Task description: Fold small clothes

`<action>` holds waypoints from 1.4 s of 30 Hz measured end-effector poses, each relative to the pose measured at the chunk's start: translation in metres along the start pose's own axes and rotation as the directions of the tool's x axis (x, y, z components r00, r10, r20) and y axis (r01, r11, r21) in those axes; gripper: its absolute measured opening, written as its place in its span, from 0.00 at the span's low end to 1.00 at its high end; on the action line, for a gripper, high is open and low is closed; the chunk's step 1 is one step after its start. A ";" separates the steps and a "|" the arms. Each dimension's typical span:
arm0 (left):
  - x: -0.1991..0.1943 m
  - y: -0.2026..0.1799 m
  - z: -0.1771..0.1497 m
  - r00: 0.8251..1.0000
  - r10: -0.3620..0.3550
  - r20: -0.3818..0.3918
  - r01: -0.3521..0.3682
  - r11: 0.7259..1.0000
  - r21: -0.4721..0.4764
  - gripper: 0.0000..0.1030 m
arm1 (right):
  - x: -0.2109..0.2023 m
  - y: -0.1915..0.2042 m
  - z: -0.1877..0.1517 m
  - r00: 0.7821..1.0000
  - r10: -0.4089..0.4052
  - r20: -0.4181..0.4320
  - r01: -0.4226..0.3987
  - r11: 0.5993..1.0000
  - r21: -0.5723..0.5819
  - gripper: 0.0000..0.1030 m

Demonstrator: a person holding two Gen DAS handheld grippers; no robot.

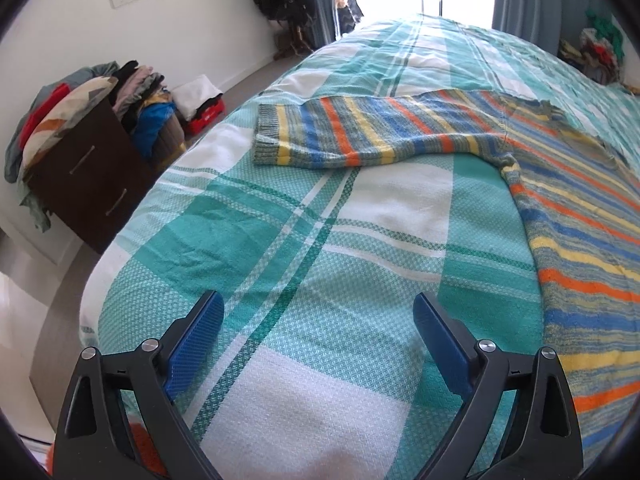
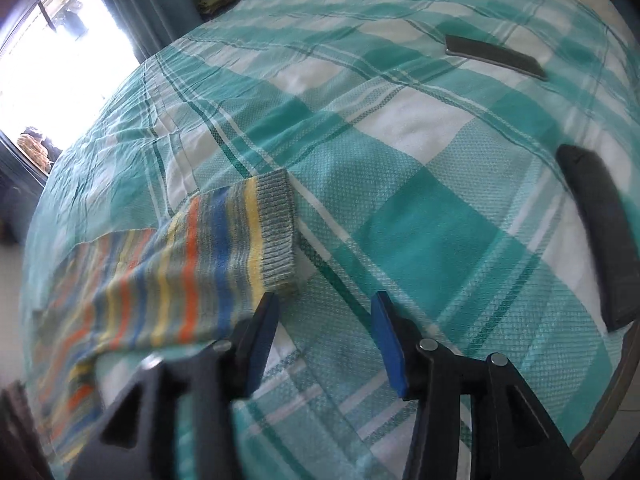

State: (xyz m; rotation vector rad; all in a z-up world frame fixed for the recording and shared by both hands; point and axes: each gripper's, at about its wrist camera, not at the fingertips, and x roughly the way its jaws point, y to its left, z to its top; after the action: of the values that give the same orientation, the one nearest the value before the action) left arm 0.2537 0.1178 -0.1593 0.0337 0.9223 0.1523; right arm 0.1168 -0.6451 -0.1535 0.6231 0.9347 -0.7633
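Observation:
A striped knit sweater [image 1: 580, 216] in blue, orange, yellow and grey lies flat on the bed. One sleeve [image 1: 360, 136] stretches out to the left in the left wrist view, ending in a ribbed grey cuff [image 1: 267, 136]. My left gripper [image 1: 318, 320] hovers open over bare bedspread, short of that sleeve, with nothing between its blue pads. In the right wrist view the other sleeve [image 2: 192, 264] lies at left with its cuff [image 2: 278, 232] just beyond my right gripper [image 2: 326, 312]. That gripper is open; its left pad sits at the cuff's near corner, nothing gripped.
The bed carries a teal and white checked cover [image 1: 304, 240]. A dark drawer unit [image 1: 88, 176] piled with clothes stands left of the bed. Two dark flat objects [image 2: 496, 58] [image 2: 600, 232] lie on the cover at right. A bright window [image 2: 60, 60] is beyond.

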 end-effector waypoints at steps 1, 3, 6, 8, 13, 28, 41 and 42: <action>-0.014 -0.001 0.001 0.999 -0.027 0.028 0.027 1.000 -0.004 0.93 | -0.013 -0.001 -0.004 0.999 -0.022 0.023 0.023 0.999 -0.037 0.49; -0.045 -0.011 0.001 0.993 -0.081 0.086 0.080 0.997 0.021 0.93 | -0.038 0.003 -0.017 0.998 -0.026 0.057 0.033 0.991 -0.130 0.49; -0.083 -0.049 -0.008 0.971 -0.211 0.116 0.197 0.972 0.125 0.94 | -0.073 0.033 -0.059 0.997 0.050 0.062 -0.028 0.951 -0.309 0.49; -0.099 -0.082 -0.016 0.951 -0.292 0.101 0.266 0.940 0.214 0.94 | -0.091 0.066 -0.097 0.986 0.165 0.010 -0.146 0.898 -0.415 0.49; -0.095 -0.148 -0.048 0.930 -0.365 -0.036 0.353 0.867 0.352 0.94 | -0.114 0.155 -0.199 0.907 0.389 -0.162 -0.404 0.689 -0.602 0.49; -0.068 -0.128 -0.107 0.958 -0.235 -0.165 0.280 0.889 0.362 1.00 | -0.088 0.145 -0.276 0.925 0.305 -0.226 -0.374 0.629 -0.682 0.50; -0.066 -0.126 -0.106 0.956 -0.235 -0.175 0.285 0.886 0.367 0.99 | -0.087 0.150 -0.281 0.936 0.291 -0.199 -0.344 0.628 -0.699 0.50; -0.066 -0.126 -0.106 0.956 -0.234 -0.175 0.284 0.885 0.368 0.99 | -0.087 0.150 -0.281 0.936 0.292 -0.199 -0.345 0.628 -0.698 0.51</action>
State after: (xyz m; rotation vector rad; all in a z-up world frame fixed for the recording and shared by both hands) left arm 0.1449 -0.0207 -0.1835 0.2721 1.0634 -0.2864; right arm 0.0722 -0.3192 -0.1853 0.0874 1.0567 -0.0026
